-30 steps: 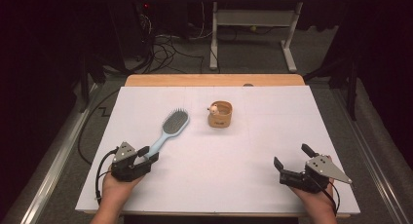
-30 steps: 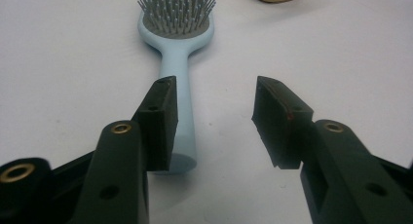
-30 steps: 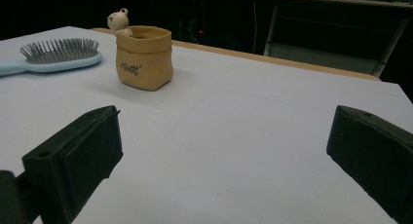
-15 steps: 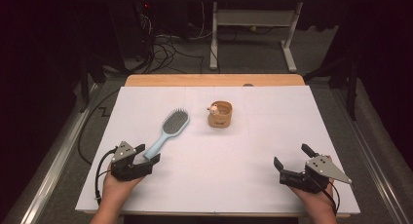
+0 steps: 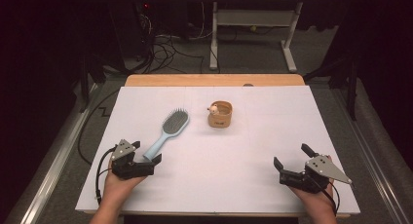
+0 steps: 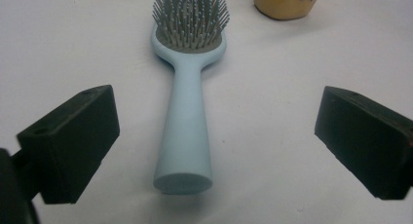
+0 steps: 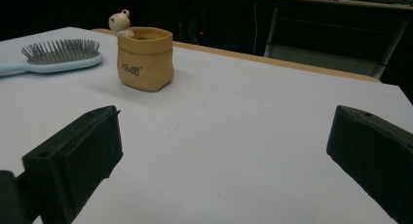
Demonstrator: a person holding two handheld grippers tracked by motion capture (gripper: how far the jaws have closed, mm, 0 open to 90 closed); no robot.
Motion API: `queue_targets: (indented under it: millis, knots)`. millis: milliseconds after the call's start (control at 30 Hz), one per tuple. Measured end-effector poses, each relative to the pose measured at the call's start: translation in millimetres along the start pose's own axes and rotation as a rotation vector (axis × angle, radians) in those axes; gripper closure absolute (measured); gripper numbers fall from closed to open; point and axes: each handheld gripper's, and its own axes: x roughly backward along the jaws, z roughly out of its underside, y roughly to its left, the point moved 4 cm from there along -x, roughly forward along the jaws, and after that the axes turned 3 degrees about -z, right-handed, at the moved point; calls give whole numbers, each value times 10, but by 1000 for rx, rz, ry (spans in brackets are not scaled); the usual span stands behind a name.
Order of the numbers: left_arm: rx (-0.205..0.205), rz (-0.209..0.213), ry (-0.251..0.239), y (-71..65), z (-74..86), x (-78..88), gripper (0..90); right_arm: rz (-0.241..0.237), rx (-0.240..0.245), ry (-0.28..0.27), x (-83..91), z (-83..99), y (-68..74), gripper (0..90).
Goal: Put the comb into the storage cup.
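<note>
Near edge of the bench, white sheet over it: left tool sits low at the left, held in a hand coming in from the bottom. Its jaws have just been opening and now stand wide apart; the left gripper view shows the pale blue hairbrush lying flat between them, handle end toward the camera, neither pad touching it. Clear white gap on both sides of the handle. Right tool rests at the near right, well apart from the brush, jaws spread wide with bare bench between them in the right gripper view. Farther out, the brush runs diagonally away from the left tool, bristle head up and pointing toward mid-bench. Just beyond and to the right of the head stands a small tan pot shaped like a sack, upright, with a little pale animal figure perched at its rim; near the brush, not touching. Beyond that, a strip of bare wooden edge, then dark floor with cables and a white metal frame.
</note>
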Motion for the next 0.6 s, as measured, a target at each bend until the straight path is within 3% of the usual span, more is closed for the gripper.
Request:
queue_targets:
  millis: [267, 433, 600]
  knots:
    - [-10, 41, 48, -65, -110, -76, 0, -3, 0, -1, 2, -1, -4, 2]
    - [-16, 28, 60, -28, -239, -109, 0, -4, -4, -3, 7, 1, -17, 2]
    - [-13, 18, 67, 66, -472, -207, 0, -4, -5, -4, 7, 0, -19, 2]
